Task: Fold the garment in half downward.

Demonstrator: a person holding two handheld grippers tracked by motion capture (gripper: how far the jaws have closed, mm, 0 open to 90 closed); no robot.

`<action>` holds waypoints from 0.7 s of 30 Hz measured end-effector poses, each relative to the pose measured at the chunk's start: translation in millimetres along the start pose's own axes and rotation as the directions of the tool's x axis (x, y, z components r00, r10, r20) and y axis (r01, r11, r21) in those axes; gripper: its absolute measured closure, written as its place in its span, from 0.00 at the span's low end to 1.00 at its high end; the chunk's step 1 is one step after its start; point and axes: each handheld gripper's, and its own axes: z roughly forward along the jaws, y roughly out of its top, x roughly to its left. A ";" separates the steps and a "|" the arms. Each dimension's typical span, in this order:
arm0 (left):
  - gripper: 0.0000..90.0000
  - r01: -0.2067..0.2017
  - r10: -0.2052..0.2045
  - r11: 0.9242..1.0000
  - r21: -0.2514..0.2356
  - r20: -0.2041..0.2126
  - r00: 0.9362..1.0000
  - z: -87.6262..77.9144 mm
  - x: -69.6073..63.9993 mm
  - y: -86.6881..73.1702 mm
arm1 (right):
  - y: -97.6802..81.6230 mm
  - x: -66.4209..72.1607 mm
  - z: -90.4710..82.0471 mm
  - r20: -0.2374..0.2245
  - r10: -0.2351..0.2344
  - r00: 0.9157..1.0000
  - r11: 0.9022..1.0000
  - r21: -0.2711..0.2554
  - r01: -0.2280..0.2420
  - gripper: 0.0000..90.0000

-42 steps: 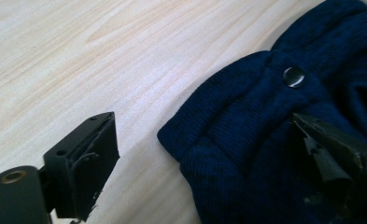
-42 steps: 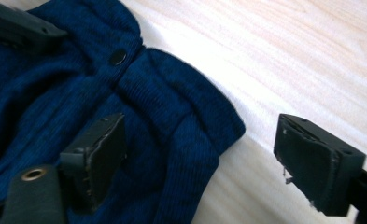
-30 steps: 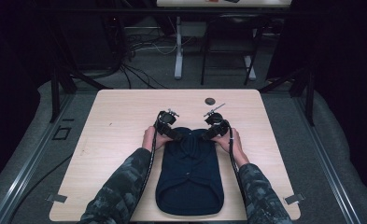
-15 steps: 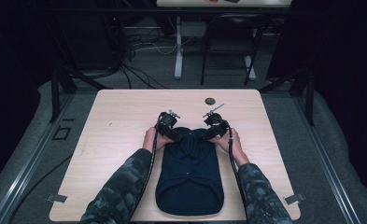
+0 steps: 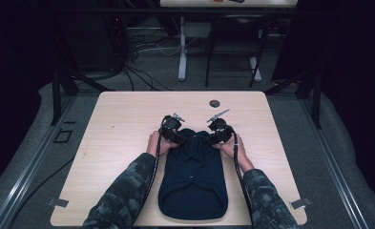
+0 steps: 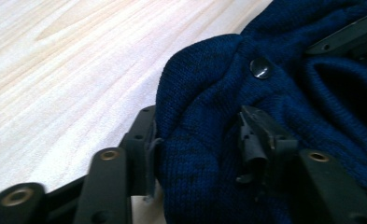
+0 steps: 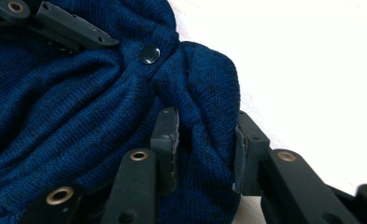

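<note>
1. Item under inspection: a dark navy knitted garment [image 5: 192, 179], lying flat on the pale wood-grain surface [image 5: 123, 119] on the person's side, roughly centred between the forearms. Its rounded hem end points toward the person; its bunched far end lies between the two grippers.

2. Left gripper [image 5: 172, 130]: in the left gripper view its jaws are closed on a thick fold of the knit [image 6: 195, 154] at the garment's far left corner, with fabric bulging between the pads.

3. Right gripper [image 5: 218, 131]: in the right gripper view its jaws pinch a like fold [image 7: 204, 140] at the far right corner. Both grips appear firm; the cloth is compressed, not merely touched.

4. Material: fine ribbed knit, matte and soft, rumpled into deep creases between the grippers. A small round dark snap or button [image 6: 260, 68] sits on a seam near the gathered end; it also shows in the right gripper view [image 7: 150, 54].

5. Handling judgement: light, limp and without stiffness; it will drape and sag from any hold and will not keep a shape. The knit offers good friction, so slipping is unlikely, though it may stretch if pulled hard. It is not fragile.

6. Hold points: the two far corners, as now taken, suit lifting or folding; a doubled fold gives the jaws more to bite than a single layer.

7. Other: a small dark round object [image 5: 214, 103] lies well apart on the far part of the surface; its kind cannot be told.
</note>
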 end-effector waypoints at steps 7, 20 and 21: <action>0.71 -0.032 0.032 0.999 -0.017 -0.017 0.999 -1.6 -6.0 -0.3 | -4.6 0.9 -0.5 0.016 -0.016 1.000 0.999 -0.038 0.016 0.75; 0.73 -0.058 0.056 0.996 -0.072 -0.031 0.998 -25.6 -10.5 5.4 | 1.1 12.5 -18.6 0.077 -0.055 0.995 0.993 -0.099 0.063 0.77; 0.73 -0.063 0.061 0.995 -0.076 -0.028 0.998 -28.8 -10.9 6.1 | 1.6 13.4 -21.5 0.075 -0.067 0.995 0.991 -0.108 0.074 0.77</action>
